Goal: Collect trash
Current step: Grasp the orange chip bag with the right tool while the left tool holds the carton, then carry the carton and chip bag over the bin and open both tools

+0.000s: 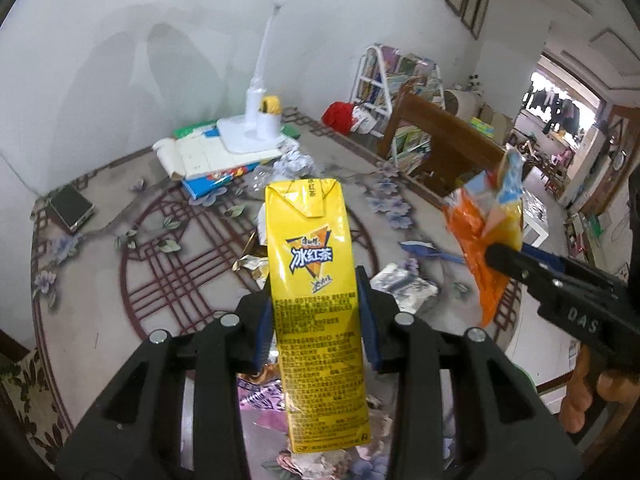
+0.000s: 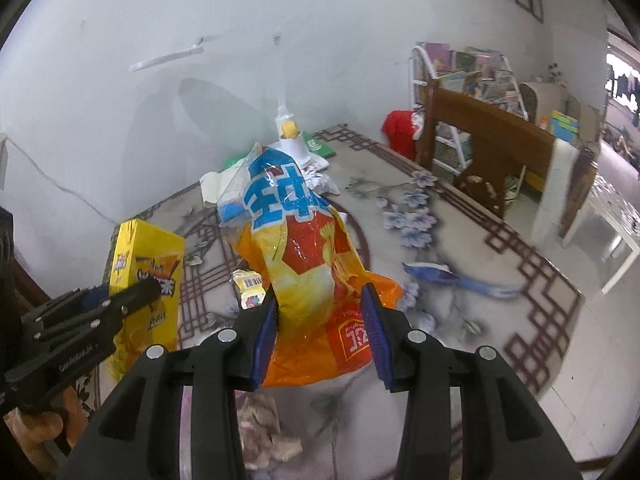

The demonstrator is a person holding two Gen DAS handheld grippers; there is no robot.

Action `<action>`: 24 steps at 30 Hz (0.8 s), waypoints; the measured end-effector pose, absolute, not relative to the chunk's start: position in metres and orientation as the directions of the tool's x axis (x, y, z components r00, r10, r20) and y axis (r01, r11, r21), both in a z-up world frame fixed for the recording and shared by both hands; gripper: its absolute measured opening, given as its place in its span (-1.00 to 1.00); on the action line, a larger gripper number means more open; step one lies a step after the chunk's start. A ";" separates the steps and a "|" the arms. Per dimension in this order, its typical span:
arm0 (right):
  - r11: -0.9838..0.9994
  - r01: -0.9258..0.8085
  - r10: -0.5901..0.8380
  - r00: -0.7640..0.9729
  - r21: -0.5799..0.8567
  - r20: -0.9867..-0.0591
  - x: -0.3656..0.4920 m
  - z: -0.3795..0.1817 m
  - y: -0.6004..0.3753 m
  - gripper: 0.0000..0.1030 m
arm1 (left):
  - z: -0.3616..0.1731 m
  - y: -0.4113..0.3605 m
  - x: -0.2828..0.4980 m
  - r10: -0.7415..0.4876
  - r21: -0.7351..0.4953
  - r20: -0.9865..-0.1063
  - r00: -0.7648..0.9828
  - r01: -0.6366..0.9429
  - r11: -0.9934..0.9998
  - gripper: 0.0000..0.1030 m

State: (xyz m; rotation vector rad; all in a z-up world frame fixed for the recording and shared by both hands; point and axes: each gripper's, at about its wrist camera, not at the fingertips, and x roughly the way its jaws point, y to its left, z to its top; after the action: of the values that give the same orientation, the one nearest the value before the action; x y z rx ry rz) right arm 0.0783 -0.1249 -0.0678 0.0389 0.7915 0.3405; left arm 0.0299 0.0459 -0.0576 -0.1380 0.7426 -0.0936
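My left gripper (image 1: 316, 316) is shut on a yellow iced-tea carton (image 1: 312, 264) and holds it upright above the table; the carton also shows in the right wrist view (image 2: 146, 276). My right gripper (image 2: 322, 332) is shut on an orange and yellow snack bag (image 2: 304, 256), lifted off the table; the bag also shows at the right of the left wrist view (image 1: 486, 224). Loose trash lies on the patterned tablecloth (image 1: 120, 280): crumpled foil wrappers (image 1: 404, 284), a small yellow wrapper (image 2: 250, 286) and pink paper (image 1: 260, 400).
A white desk lamp (image 1: 256, 112) stands on a pile of books at the back by the wall. A phone (image 1: 70, 206) lies at the left. A blue utensil (image 2: 452, 278) lies at the right. A wooden chair (image 2: 492, 140) and a bookshelf (image 2: 460, 68) stand beyond the table.
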 end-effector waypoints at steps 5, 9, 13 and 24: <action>0.956 -0.246 0.286 0.676 0.158 -0.679 0.048 -0.059 -0.147 -0.22 | -0.042 0.028 0.014 -0.144 -0.136 -0.640 0.755 0.073 0.988 -0.33; 0.967 -0.204 0.252 0.688 0.153 -0.680 0.029 -0.056 -0.165 -0.21 | -0.035 0.012 0.006 -0.167 -0.125 -0.622 0.765 0.113 0.986 -0.33; 0.978 -0.136 0.207 0.687 0.156 -0.696 0.015 -0.061 -0.191 -0.21 | -0.038 -0.007 0.002 -0.217 -0.143 -0.629 0.746 0.164 0.976 -0.33; 0.985 0.020 0.112 0.672 0.169 -0.732 -0.024 -0.073 -0.280 -0.21 | -0.054 -0.088 -0.009 -0.364 -0.209 -0.655 0.662 0.305 0.929 -0.33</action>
State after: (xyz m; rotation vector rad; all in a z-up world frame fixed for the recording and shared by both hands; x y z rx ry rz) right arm -0.0239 -0.2797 -0.0725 0.1685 0.8333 0.0525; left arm -0.0092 -0.0883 -0.0536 -0.0835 0.7586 -0.3785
